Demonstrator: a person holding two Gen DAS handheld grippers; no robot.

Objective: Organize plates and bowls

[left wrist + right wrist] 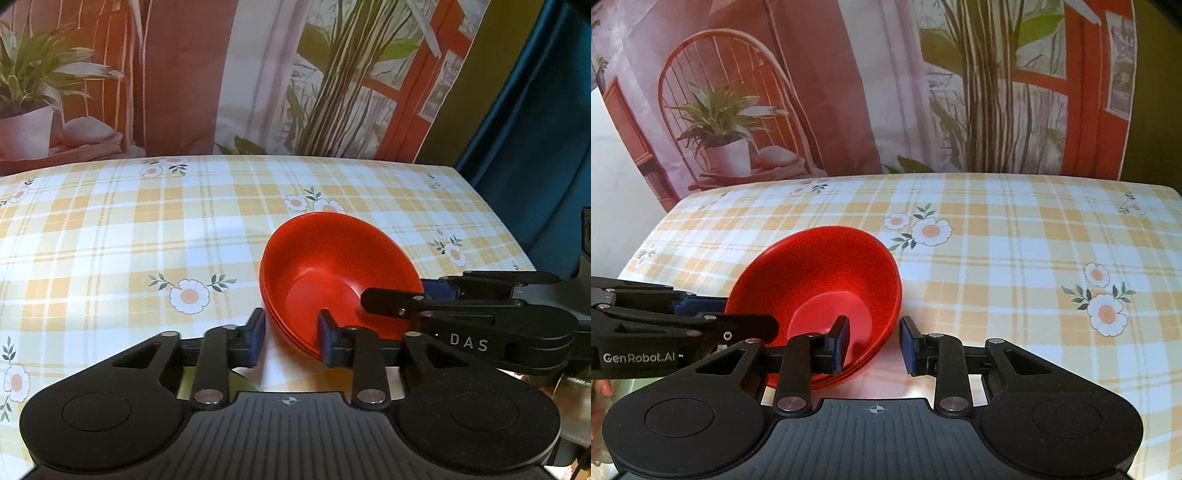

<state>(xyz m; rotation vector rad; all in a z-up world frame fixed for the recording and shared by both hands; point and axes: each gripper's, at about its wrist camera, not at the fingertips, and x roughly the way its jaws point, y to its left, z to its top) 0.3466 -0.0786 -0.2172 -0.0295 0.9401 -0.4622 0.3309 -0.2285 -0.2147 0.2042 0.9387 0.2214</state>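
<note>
Behind everything hangs your printed fabric backdrop [871, 92], soft folds, w/ a painted arched chair, potted plant and tall reedy stems on it. Below that, the table [110, 229] is covered in a smooth yellow-and-white plaid cloth dotted w/ white daisies, orange centres; it looks slightly glossy, rounded at the far corners through the fisheye.

The stack of red bowls [332, 266] sits near the front edge, approx. mid-table. They're plastic, matte w/ a faint speckle, shallow and round w/ flat bottoms; at least three nested rims show as thin ridges along the near side. In both views the stack looks tipped up, opening facing the cameras, far rim higher than near rim.

Your left gripper [291, 338] is black hard plastic, ribbed on the base plate, w/ blue pads on the fingers [327, 341]. It's spread apart: the one finger is inside the bowls, the other outside the rim, wall between them but w/ a visible gap, so not clamped.

Your right gripper [873, 343] is the same build and also spread: its left finger [840, 341] sits inside the bowl stack, the other outside over the cloth, the rim between, gap still showing. So neither one is pinching the stack. From each cam you see the other gripper coming in sideways across the bowl, lettering "DAS" and "GenRobot.AI" on the arms.
</note>
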